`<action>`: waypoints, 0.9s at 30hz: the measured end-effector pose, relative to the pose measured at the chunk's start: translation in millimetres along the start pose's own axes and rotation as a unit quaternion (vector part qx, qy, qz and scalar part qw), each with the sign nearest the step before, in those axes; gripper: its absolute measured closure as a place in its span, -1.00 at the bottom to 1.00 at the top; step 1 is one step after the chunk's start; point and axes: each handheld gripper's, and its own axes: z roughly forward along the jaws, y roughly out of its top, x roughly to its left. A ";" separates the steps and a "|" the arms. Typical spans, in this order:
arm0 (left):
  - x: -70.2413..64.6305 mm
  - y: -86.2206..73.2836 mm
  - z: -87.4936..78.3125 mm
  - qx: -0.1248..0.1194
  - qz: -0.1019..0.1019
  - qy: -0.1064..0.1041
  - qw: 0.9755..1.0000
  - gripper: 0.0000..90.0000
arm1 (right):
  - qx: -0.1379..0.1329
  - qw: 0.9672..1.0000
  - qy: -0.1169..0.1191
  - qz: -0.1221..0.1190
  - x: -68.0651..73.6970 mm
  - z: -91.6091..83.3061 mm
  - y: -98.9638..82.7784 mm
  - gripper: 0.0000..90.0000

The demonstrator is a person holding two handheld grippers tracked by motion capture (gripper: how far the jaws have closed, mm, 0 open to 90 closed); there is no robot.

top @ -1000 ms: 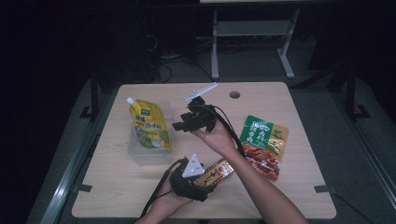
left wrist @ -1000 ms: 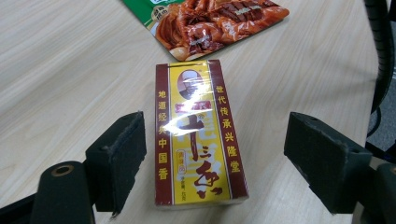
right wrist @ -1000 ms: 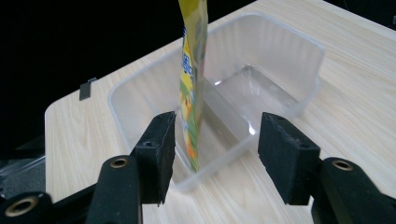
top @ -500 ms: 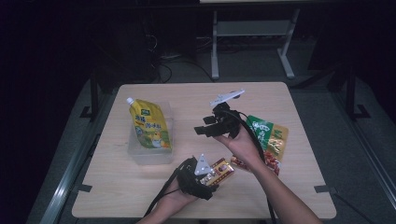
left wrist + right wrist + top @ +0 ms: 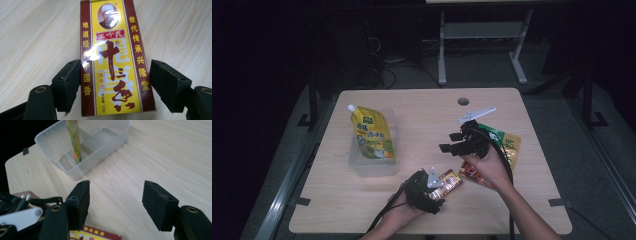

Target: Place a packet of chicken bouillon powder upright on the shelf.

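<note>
Red and yellow, the flat spice packet [image 5: 115, 62] lay on the wooden table [image 5: 422, 107] near its front edge, and we had our left gripper [image 5: 115, 82] straddling it. Its jaws had just been closing a little, yet in the left gripper view one pad sat right at the packet's edge and the other stood apart from it, so we judged the packet was not yet gripped. Our right gripper [image 5: 460, 142] hung above the table's right half, over the green and orange pouch [image 5: 504, 145], with its jaws spread, recently widening, and nothing between them.

Further left, the clear plastic tub [image 5: 82, 147] held the yellow spouted pouch [image 5: 371, 135], leaning against its wall.

We saw a few risks from here. Such a thin, glossy packet lying flat could slide out sideways if the pads closed unevenly, since one would push it before the other arrived. Jaws set too high might skate over the film; set too low, they could scrape the tabletop. Crowding was another worry: our two grippers worked close together, and a trailing cable might drag the packet askew.
</note>
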 end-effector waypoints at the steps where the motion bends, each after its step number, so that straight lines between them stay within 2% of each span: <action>1: 0.3 -0.1 0.5 0.002 0.000 0.001 1.000 -0.38 | 0.001 1.000 -0.001 0.006 -0.6 -1.0 -2.6 -0.15; 4: 1.3 0.4 1.6 0.007 -0.002 -0.003 1.000 -0.36 | 0.002 1.000 -0.004 0.017 -4.1 -3.6 -10.6 -0.16; 9: 2.2 2.1 2.9 0.019 0.000 -0.006 1.000 -0.35 | 0.008 1.000 -0.012 0.021 -7.0 -6.3 -22.2 -0.20; 11: 3.7 2.9 2.7 0.021 0.008 -0.004 1.000 -0.35 | 0.009 1.000 -0.012 0.024 -7.5 -6.5 -23.9 -0.21; 13: 4.7 3.9 2.6 0.024 0.006 -0.011 1.000 -0.33 | 0.013 0.999 -0.011 0.034 -7.0 -7.7 -30.0 -0.21; 18: 4.4 1.8 1.8 0.011 0.002 -0.008 1.000 -0.29 | 0.019 0.999 -0.019 0.042 -10.1 -8.6 -38.5 -0.27; 19: 4.3 0.1 1.3 0.003 -0.001 -0.006 1.000 -0.29 | 0.015 0.999 -0.018 0.039 -12.2 -8.5 -40.0 -0.27; 20: 4.8 -0.5 0.5 0.001 -0.001 -0.002 1.000 -0.29 | 0.018 0.998 -0.017 0.051 -12.0 -8.7 -40.4 -0.27; 22: 5.9 -0.8 -1.4 -0.012 -0.008 0.004 1.000 -0.29 | 0.022 0.998 -0.016 0.056 -13.7 -7.1 -41.4 -0.29; 24: 7.6 -0.3 -3.3 -0.012 -0.007 0.006 1.000 -0.28 | 0.022 0.998 -0.012 0.063 -14.9 -5.1 -41.5 -0.32; 25: 10.3 1.5 -6.7 -0.023 -0.008 0.015 1.000 -0.28 | 0.023 0.998 -0.010 0.059 -16.1 -4.0 -41.7 -0.34; 27: 12.4 3.3 -9.0 -0.030 -0.012 0.018 0.999 -0.28 | 0.023 0.998 -0.008 0.060 -16.5 -2.9 -41.5 -0.35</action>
